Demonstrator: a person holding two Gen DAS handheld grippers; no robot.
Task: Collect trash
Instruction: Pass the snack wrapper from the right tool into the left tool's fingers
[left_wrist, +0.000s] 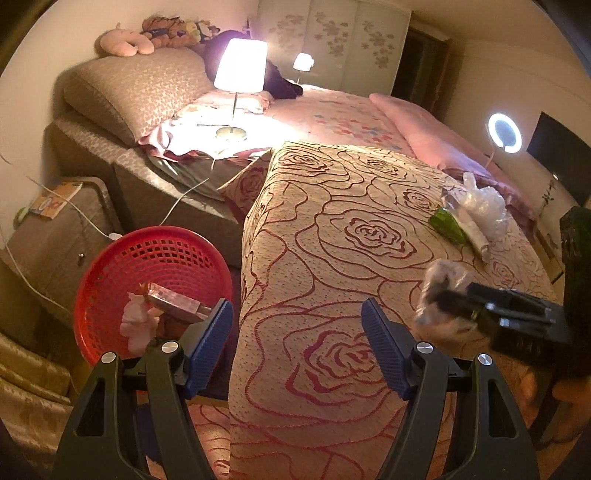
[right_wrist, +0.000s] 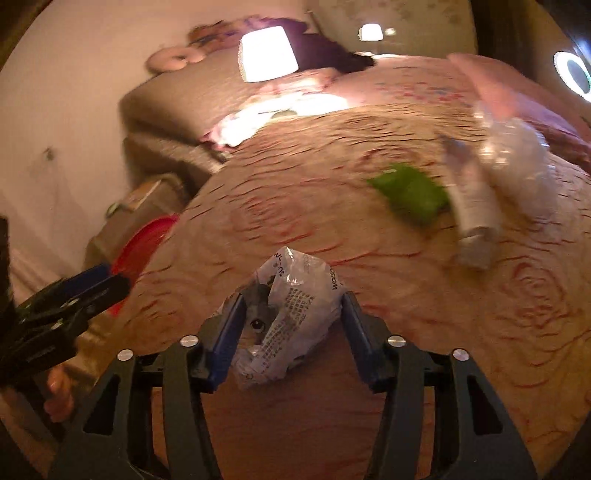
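My right gripper (right_wrist: 291, 317) is shut on a crumpled white printed plastic bag (right_wrist: 295, 295), held just above the rose-patterned bedspread (right_wrist: 332, 406). The left wrist view shows that same right gripper (left_wrist: 443, 299) at the right with the bag (left_wrist: 439, 280) at its tip. My left gripper (left_wrist: 297, 321) stands open with nothing between its blue pads, over the bed's corner beside a red basket (left_wrist: 110, 266). The basket holds a pink tissue (left_wrist: 138, 325) and a small box (left_wrist: 173, 302). Further along the bed lie a green packet (right_wrist: 410, 192), a white tube (right_wrist: 472, 206) and clear plastic wrap (right_wrist: 517, 158).
A lit table lamp (left_wrist: 240, 66) stands on the bed near the pillows, with its cable running down to the floor. A nightstand (left_wrist: 55, 236) sits behind the basket. A ring light (left_wrist: 504, 133) glows at the right. A person's hand (right_wrist: 57, 395) holds the left gripper.
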